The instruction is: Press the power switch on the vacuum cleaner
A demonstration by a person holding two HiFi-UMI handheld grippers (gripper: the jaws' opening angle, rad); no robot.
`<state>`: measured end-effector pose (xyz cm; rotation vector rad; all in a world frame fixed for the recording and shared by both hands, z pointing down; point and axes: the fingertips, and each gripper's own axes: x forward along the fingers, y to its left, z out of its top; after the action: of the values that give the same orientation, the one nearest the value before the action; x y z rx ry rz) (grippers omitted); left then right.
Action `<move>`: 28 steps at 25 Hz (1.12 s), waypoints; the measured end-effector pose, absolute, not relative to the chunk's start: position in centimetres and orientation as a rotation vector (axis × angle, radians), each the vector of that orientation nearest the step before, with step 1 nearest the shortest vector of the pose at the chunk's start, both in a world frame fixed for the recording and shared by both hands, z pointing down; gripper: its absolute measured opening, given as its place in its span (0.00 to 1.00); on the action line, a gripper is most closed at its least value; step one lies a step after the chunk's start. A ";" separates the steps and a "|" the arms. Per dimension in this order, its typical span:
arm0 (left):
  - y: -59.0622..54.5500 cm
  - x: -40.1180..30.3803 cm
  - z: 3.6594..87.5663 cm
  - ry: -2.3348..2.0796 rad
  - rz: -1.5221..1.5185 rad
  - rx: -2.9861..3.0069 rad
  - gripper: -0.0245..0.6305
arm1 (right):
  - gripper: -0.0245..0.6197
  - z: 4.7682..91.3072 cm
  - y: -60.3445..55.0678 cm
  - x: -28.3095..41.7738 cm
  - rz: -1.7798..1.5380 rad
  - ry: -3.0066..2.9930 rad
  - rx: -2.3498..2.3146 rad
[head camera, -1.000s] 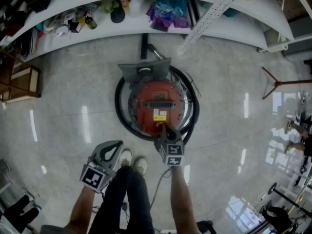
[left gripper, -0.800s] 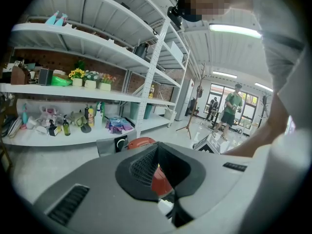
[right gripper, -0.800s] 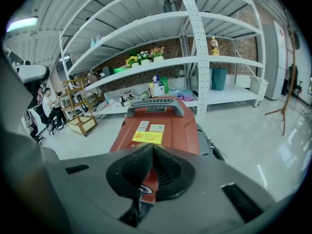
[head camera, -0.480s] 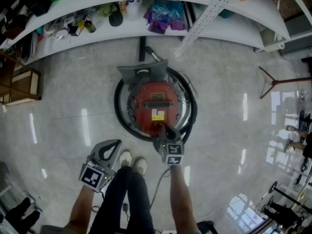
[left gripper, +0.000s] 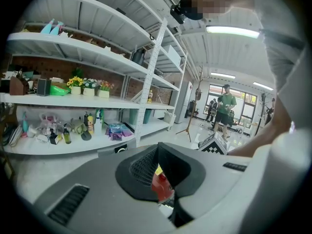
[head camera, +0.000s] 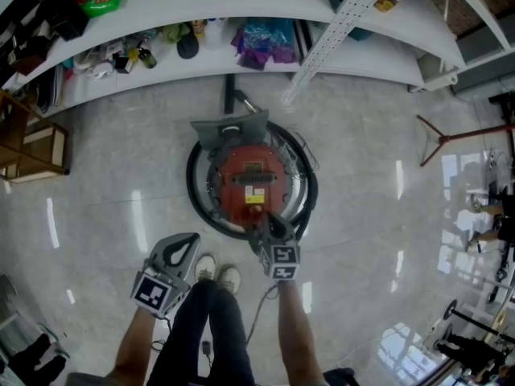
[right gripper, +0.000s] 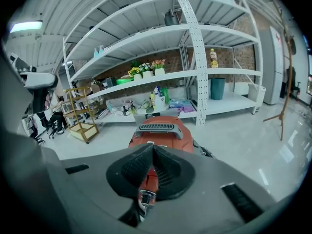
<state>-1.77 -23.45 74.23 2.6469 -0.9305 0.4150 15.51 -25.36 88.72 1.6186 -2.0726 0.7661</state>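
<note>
Two closed grippers [head camera: 187, 244] [head camera: 264, 223], red vacuum [head camera: 241, 190], cluttered shelf [head camera: 362, 55]

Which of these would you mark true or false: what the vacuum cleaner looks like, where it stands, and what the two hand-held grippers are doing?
1. The vacuum cleaner is red, with a black hose coiled round it. True.
2. The left hand-held gripper is over the vacuum cleaner. False: it is held back beside the person's shoes; it is the right hand-held gripper that reaches the vacuum's near edge.
3. The right hand-held gripper's jaws are together, with nothing gripped. True.
4. The vacuum cleaner stands on a shelf. False: it stands on the floor, in front of the shelves.
</note>
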 end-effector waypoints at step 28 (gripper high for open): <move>-23.8 -1.1 55.9 -0.995 0.359 2.823 0.05 | 0.04 64.6 -22.9 14.9 0.568 -2.221 1.785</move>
<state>-1.13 -23.83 55.89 2.8234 -0.9945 0.3593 14.91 -22.87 64.58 1.7845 -2.2210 0.5681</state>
